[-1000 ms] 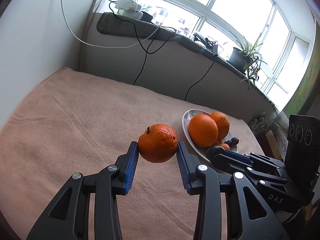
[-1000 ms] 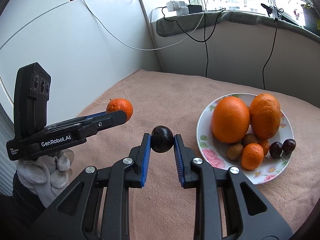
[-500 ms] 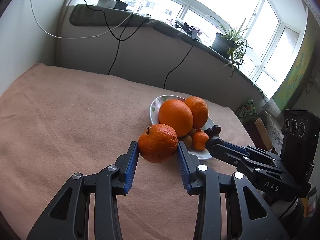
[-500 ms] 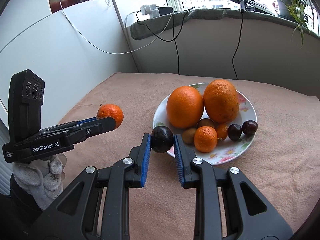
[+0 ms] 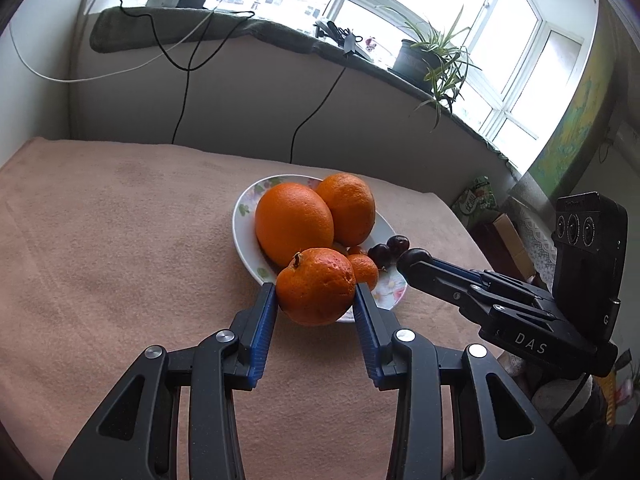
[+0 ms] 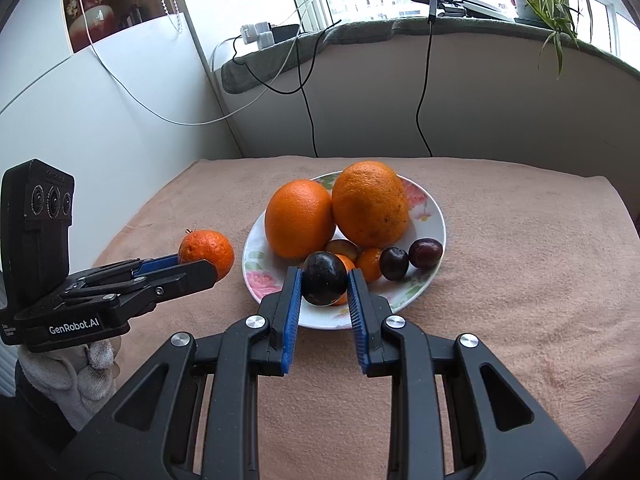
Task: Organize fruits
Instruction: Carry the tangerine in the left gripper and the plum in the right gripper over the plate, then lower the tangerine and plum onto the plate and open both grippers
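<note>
My left gripper (image 5: 315, 294) is shut on a tangerine (image 5: 316, 286) and holds it above the near rim of a white flowered plate (image 5: 244, 232). It shows from the side in the right wrist view (image 6: 206, 268), left of the plate (image 6: 434, 216). My right gripper (image 6: 324, 284) is shut on a dark plum (image 6: 324, 283) over the plate's near edge; it also shows in the left wrist view (image 5: 416, 258). The plate holds two big oranges (image 6: 300, 218), small tangerines (image 6: 370, 264), a kiwi (image 6: 342, 247) and two dark plums (image 6: 394, 263).
A peach-coloured cloth (image 6: 500, 280) covers the table. A grey ledge (image 5: 240, 28) with cables, chargers and a potted plant (image 5: 432, 56) runs behind it under the windows. A white wall (image 6: 100, 120) stands at the left.
Both grippers have moved in toward the plate with their fruit. The tangerine and the plum now hang over the plate's near rim.
</note>
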Tool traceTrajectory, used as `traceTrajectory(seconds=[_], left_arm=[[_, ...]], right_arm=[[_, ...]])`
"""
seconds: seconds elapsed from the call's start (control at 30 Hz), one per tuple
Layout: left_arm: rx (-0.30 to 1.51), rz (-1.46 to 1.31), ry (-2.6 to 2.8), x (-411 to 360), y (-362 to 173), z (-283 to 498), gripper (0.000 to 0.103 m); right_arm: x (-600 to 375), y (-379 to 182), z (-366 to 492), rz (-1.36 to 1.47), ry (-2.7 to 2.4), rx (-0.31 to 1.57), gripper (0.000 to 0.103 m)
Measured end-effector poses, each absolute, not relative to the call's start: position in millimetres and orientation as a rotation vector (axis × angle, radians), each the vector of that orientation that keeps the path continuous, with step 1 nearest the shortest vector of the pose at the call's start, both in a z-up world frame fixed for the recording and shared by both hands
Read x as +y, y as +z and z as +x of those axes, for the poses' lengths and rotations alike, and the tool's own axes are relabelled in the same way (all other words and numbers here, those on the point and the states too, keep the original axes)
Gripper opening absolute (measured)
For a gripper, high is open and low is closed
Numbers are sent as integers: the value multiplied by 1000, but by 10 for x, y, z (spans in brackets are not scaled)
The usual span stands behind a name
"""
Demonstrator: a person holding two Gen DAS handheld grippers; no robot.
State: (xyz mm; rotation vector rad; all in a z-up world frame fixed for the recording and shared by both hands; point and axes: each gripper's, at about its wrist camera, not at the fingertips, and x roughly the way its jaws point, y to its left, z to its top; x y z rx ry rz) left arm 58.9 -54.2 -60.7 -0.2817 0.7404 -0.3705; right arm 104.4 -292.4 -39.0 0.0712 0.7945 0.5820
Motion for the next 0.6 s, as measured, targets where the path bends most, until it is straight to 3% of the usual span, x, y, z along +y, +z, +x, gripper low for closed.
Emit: traceTrajectory(seconds=[0.6], left_arm=[[774,-245,-368,-770,-658,714,37]], right_arm=[[-3036,-536,1250,93,561,820,24]])
